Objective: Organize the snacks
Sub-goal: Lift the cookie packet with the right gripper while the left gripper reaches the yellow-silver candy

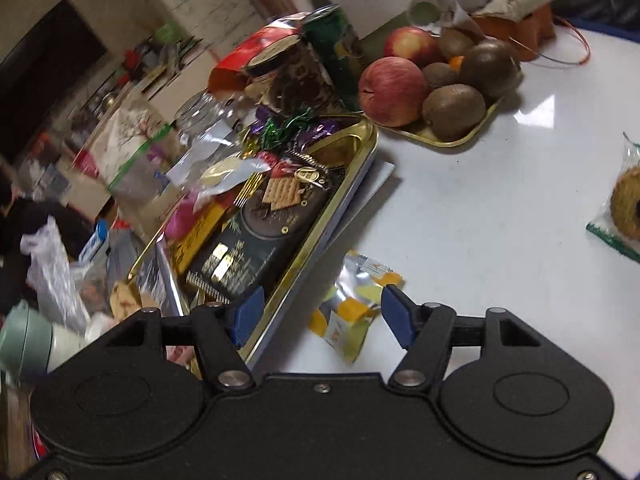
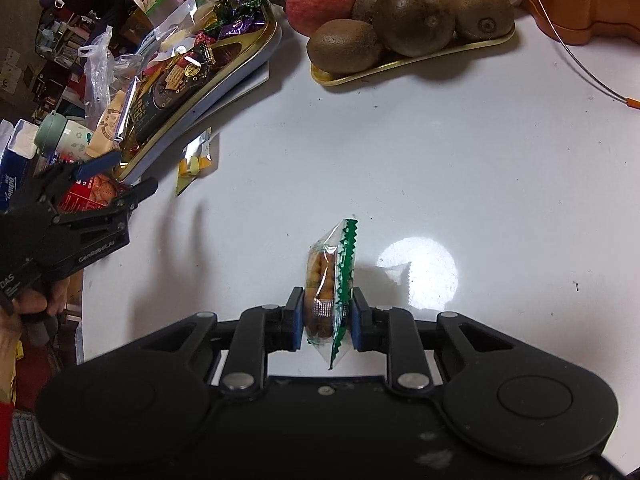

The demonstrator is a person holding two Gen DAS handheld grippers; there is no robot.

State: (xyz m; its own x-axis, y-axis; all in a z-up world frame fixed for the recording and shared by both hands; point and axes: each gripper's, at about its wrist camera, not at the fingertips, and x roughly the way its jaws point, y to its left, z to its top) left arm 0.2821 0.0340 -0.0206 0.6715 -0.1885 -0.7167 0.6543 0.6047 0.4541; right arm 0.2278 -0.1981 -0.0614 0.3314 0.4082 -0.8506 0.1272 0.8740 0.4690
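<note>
A gold tin tray (image 1: 362,148) heaped with wrapped snacks and a dark biscuit pack lies at the left of the white table; the right wrist view shows the same tray (image 2: 272,36). A yellow and silver snack packet (image 1: 352,304) lies on the table beside the tray, between the blue pads of my left gripper (image 1: 322,316), which stands open and touches nothing. The packet (image 2: 196,162) and the left gripper (image 2: 120,176) also appear at the left of the right wrist view. My right gripper (image 2: 325,316) is shut on a clear, green-edged cookie packet (image 2: 330,276), held upright above the table; the same cookie packet (image 1: 624,208) is in the left wrist view.
A flat yellow tray (image 2: 400,66) of kiwis and apples stands at the back. An orange object with a cord (image 2: 576,12) sits at the back right. Bags, a bottle and clutter crowd the table's left edge (image 2: 82,240). A hand (image 2: 24,304) holds the left gripper.
</note>
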